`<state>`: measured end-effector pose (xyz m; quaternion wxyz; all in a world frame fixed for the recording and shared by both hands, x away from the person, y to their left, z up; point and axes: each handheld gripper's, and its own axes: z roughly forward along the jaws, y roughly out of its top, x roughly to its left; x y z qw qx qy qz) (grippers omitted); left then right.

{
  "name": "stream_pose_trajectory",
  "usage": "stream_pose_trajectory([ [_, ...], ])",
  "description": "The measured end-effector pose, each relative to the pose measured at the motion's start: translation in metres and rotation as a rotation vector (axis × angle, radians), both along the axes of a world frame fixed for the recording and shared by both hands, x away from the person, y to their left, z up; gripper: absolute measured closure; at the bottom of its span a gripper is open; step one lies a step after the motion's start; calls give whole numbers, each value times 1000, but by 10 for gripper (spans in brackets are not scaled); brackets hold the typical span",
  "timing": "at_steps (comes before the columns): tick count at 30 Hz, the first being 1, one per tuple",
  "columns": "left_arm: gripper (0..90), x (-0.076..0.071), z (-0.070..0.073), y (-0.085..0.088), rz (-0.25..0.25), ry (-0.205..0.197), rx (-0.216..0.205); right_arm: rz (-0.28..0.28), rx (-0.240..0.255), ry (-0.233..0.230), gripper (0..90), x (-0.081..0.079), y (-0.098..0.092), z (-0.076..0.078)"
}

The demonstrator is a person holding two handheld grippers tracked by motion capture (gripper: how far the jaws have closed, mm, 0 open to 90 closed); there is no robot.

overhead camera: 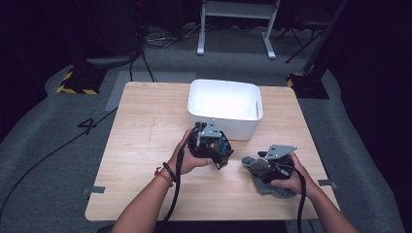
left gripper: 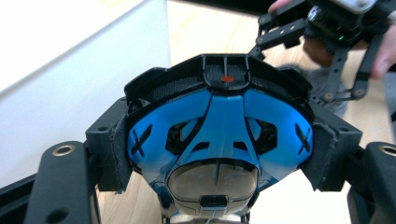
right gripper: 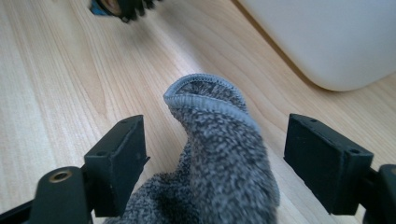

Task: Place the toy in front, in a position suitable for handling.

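Left gripper view has the left gripper [left gripper: 219,154] pinching a blue-and-black toy car [left gripper: 219,135] beside the white bin [overhead camera: 225,104]. The right gripper [right gripper: 217,163] stands spread around the grey sock [right gripper: 224,158] (untouched); the car may slip from that wide pinch.

On the table [overhead camera: 141,145], the bin [overhead camera: 226,109] stands at the far middle. Just before it the left gripper [overhead camera: 219,156] grips a toy [left gripper: 219,140]; the cloth [overhead camera: 260,170] lies right, between the right gripper's [right gripper: 215,154] jaws.
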<state>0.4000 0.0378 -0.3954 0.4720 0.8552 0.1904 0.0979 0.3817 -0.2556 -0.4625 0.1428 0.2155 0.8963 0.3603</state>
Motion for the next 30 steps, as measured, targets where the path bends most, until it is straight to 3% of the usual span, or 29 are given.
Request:
stream_pose_trajectory([
  [8, 249, -9, 11, 8, 9, -40, -38, -7, -8, 43, 192, -5, -11, 7],
  [13, 249, -11, 13, 13, 6, -43, -33, -38, -44, 96, 193, -4, -17, -2],
  [17, 249, -12, 15, 16, -6, -51, -48, -46, -108, 141, 333, 3, -17, -17],
  [19, 249, -13, 16, 17, -8, -63, -51, -30, -65, 188, 461, 8, -21, -21],
  [23, 249, -15, 19, 20, -22, -59, -56, 1, -46, 204, 685, 8, -25, -19],
  [28, 249, -16, 16, 24, -38, -53, -65, 25, -28, 171, 759, 6, -24, -16],
  [30, 249, -16, 12, 24, -62, -44, -79, 13, 23, 145, 760, 5, -27, -8],
])
